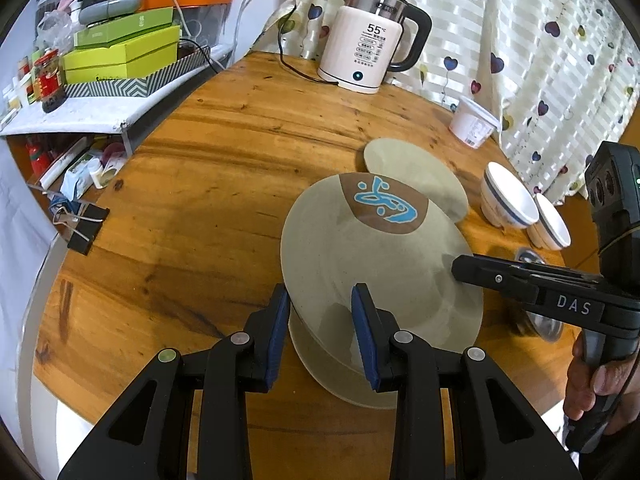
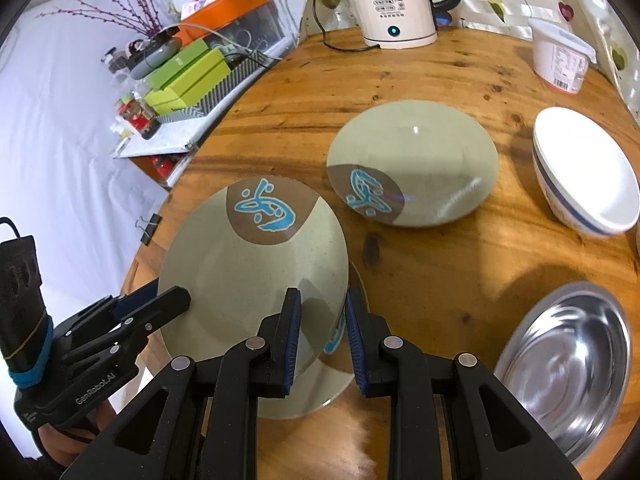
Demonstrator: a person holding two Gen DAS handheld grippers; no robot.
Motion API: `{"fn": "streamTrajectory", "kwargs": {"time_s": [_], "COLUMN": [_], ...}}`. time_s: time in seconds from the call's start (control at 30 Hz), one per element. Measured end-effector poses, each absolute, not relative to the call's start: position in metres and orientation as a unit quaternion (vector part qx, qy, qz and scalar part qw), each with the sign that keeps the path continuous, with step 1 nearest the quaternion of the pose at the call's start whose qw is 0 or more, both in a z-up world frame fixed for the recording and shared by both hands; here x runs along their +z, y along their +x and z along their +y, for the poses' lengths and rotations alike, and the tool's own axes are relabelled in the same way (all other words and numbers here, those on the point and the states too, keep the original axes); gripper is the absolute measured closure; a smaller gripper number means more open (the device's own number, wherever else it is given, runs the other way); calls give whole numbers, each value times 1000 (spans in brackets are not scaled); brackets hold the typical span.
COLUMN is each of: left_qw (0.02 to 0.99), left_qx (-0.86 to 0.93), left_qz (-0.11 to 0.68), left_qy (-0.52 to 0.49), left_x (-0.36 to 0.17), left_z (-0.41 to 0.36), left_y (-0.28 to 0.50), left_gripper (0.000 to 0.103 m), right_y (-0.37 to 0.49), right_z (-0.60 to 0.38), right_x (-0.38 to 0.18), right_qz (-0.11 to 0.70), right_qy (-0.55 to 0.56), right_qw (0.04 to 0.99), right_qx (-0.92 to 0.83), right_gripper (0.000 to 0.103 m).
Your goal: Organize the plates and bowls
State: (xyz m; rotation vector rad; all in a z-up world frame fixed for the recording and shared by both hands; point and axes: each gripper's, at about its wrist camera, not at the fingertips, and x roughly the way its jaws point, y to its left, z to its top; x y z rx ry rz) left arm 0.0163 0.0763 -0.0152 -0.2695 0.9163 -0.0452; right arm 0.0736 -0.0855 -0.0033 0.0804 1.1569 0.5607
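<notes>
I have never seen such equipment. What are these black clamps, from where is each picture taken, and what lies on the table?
No robot is here: a person holds a two-finger tool in each hand, and each tool carries a wide-angle camera looking along its fingers. One picture comes from the left gripper, the other from the right gripper.

Both grippers straddle the rim of the same tilted beige plate, above another beige plate lying under it; whether they grip tightly is unclear.

On the wooden table also lie a third beige plate, white bowls, a steel dish, a white tub and a kettle.
</notes>
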Motion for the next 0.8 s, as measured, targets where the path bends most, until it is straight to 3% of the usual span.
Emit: {"fn": "streamTrajectory", "kwargs": {"time_s": [0.8], "left_qw": [879], "left_qx": [-25], "left_qz": [461], "left_qy": [-118], "left_x": [-30], "left_z": [66], "left_y": [9], "left_gripper": [70], "right_y": [60], "right_z": [-91], "right_x": [-21], "right_qz": [552], "right_qy": [25], "right_qw": [797], "right_qx": [244], "right_gripper": [80]}}
